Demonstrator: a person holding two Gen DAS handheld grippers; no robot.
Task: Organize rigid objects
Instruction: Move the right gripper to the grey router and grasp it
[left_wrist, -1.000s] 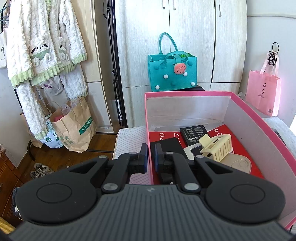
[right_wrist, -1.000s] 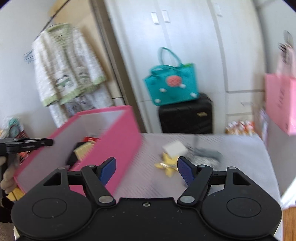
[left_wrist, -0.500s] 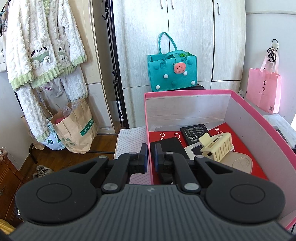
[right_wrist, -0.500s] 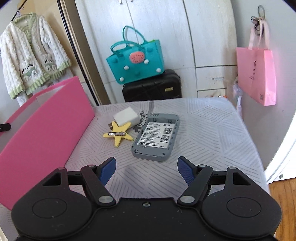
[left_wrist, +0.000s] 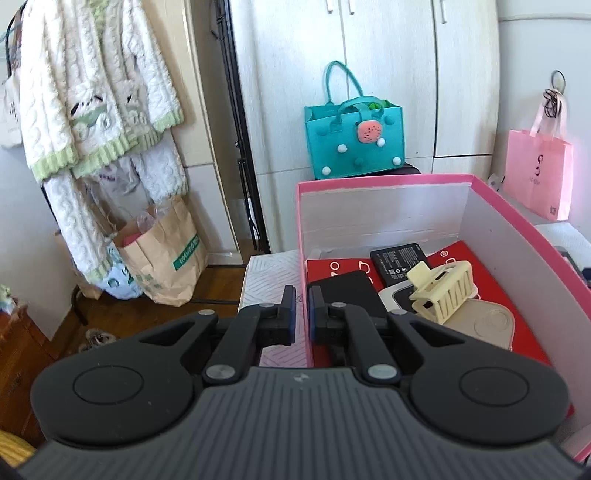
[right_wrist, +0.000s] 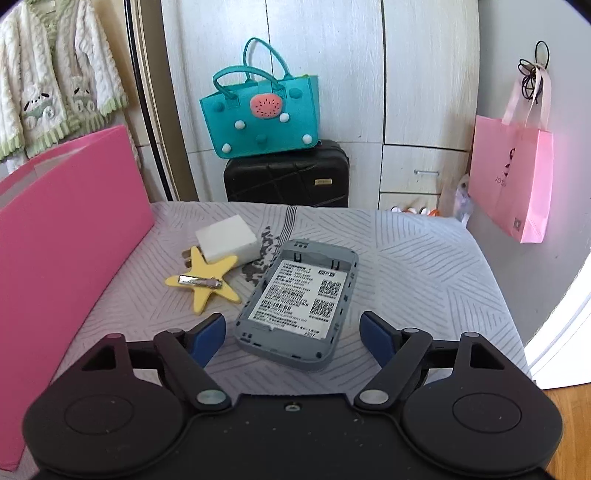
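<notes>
Pink box (left_wrist: 524, 236): near right corner cut off by frame edge in left wrist view; near wall hidden behind gripper body. In right wrist view only outer side shows (right_wrist: 74, 236), contents hidden.
Black flat item (left_wrist: 351, 291) in box: near end hidden behind gripper fingers.
Beige flat piece (left_wrist: 491, 325): partly covered by cream hair claw (left_wrist: 443, 291).
Gray device shell (right_wrist: 299, 306): label print too small to read.
Cardigan (left_wrist: 92, 92): blurred, cut off at top.

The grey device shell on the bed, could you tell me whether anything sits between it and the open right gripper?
Nothing visible does. The grey device shell lies just ahead of the right gripper, with only bare bedspread between them.
</notes>
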